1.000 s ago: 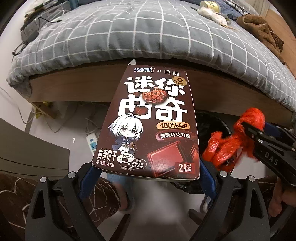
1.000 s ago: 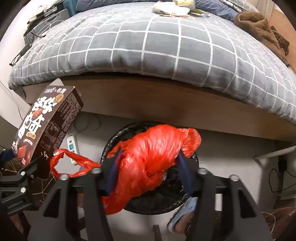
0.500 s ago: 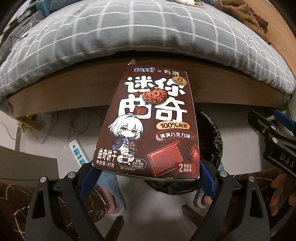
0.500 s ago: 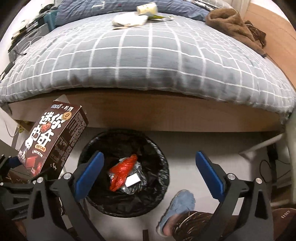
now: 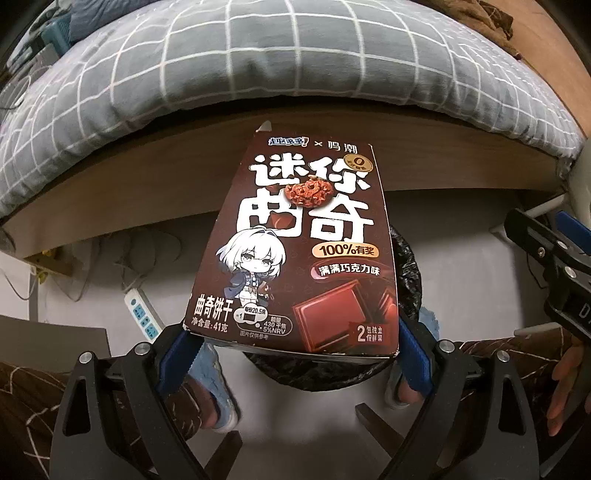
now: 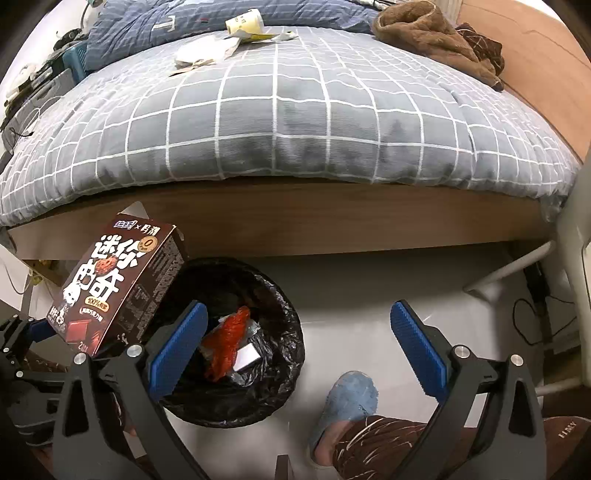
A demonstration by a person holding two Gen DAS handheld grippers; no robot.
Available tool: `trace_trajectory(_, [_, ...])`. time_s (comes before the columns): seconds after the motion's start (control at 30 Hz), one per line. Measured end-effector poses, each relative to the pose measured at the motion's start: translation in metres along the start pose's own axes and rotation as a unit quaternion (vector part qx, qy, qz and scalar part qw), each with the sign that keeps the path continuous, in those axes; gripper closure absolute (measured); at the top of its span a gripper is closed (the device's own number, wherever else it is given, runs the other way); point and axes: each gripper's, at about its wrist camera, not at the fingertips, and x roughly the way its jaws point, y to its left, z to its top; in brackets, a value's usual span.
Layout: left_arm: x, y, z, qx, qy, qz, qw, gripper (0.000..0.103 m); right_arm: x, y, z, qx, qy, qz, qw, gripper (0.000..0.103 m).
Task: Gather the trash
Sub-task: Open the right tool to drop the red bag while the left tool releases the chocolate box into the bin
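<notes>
Dropped from the right gripper since a second ago, the one red plastic bag now lies inside the black-lined trash bin beside a small white scrap, and that gripper's blue-padded fingers stand wide apart over the bin's right rim, near a blue slipper. One brown cookie box is clamped at its lower edge by the left gripper, tilted over the bin's left side, below the wooden bed frame and grey checked quilt, where a paper cup and wrappers lie.
</notes>
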Motion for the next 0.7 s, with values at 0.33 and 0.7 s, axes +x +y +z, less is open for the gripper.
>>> trace_trajectory(0.33, [0.002, -0.002, 0.005, -0.003, -0.019, 0.025, 0.9995, 0.006, -0.002, 0.002, 0.006, 0.001, -0.009, 0.007, 1.000, 0.008])
trace_trajectory(0.7, [-0.038, 0.015, 0.039, -0.015, -0.073, 0.026, 0.9969, 0.006, -0.027, 0.012, 0.034, -0.014, -0.064, 0.004, 0.998, 0.008])
